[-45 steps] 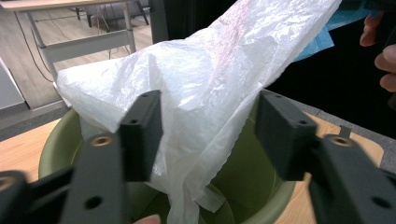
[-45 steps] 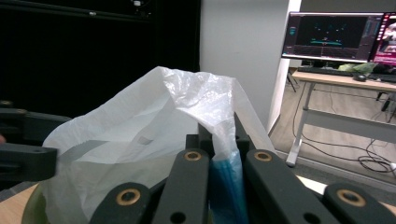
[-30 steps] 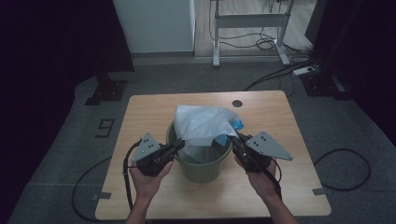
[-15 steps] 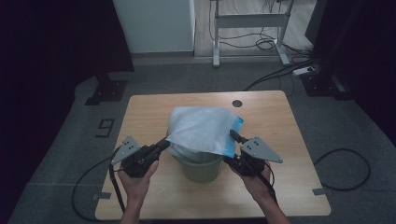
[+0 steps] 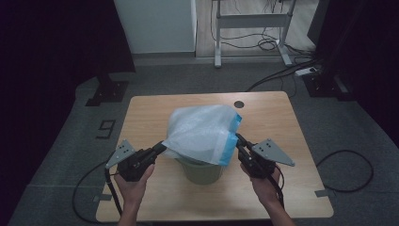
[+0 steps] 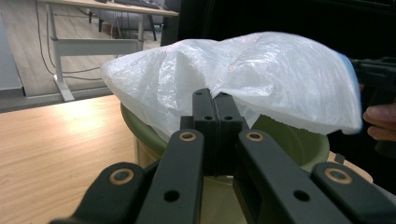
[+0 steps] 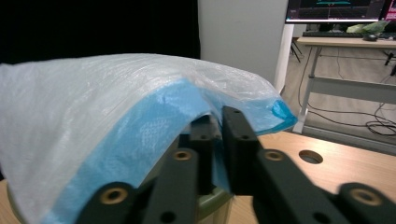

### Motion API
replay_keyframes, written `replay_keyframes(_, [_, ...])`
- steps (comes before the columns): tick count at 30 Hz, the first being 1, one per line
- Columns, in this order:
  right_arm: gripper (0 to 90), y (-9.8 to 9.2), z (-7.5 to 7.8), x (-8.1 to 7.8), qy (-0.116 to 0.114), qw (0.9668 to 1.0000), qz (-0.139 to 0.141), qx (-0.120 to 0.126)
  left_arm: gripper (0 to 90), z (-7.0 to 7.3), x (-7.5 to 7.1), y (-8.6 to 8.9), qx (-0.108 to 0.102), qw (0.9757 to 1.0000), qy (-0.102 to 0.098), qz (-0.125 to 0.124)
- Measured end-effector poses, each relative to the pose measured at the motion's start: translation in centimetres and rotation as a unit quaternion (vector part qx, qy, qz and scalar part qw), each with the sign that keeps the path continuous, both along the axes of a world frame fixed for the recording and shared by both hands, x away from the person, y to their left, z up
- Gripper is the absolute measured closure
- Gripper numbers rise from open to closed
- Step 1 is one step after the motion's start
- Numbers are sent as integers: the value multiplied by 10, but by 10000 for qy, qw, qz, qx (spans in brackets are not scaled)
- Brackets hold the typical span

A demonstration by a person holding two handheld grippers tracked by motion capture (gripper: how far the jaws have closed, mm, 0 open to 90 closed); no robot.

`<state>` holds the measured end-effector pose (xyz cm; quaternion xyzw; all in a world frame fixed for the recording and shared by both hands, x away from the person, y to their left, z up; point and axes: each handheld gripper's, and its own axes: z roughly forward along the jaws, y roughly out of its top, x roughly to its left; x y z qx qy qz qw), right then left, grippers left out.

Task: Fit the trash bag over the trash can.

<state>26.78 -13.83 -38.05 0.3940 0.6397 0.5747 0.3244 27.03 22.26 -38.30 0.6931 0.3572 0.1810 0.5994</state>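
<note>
grippers [image 5: 162,147] [image 5: 238,140] pinch bag [image 5: 202,132] over bin [image 5: 201,170]

The bag [image 5: 202,133] lies over the bin [image 5: 201,170] on the table [image 5: 150,117], probably near its front-centre.

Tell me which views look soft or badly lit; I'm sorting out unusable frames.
High view: dim, edges black, table readable. Left gripper view: bag sharp, left gripper crisp. Right gripper view: right gripper blurred close up, bag's blue band soft.

Light wooden table [image 5: 150,117], round hole [image 5: 239,104] near far edge, green bin [image 5: 202,170] standing mid-table
</note>
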Motion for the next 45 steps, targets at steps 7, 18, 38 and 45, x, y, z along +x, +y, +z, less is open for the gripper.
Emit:
replay_keyframes(7, [887,-8,5,-2,-111,9997,-68,216,900,-3,1,-3,69,9996,62,-254])
replay_keyframes(18, [888,-24,15,-7,-374,9986,-244,288,418,12,-7,-18,201,9969,-113,-754])
replay_keyframes(38, [889,-31,30,-9,-534,9981,-216,194,335,49,10,-38,492,9947,-162,-885])
replay_keyframes(45, [888,-26,32,-8,-537,9983,-152,145,361,43,18,-47,604,9945,0,-855])
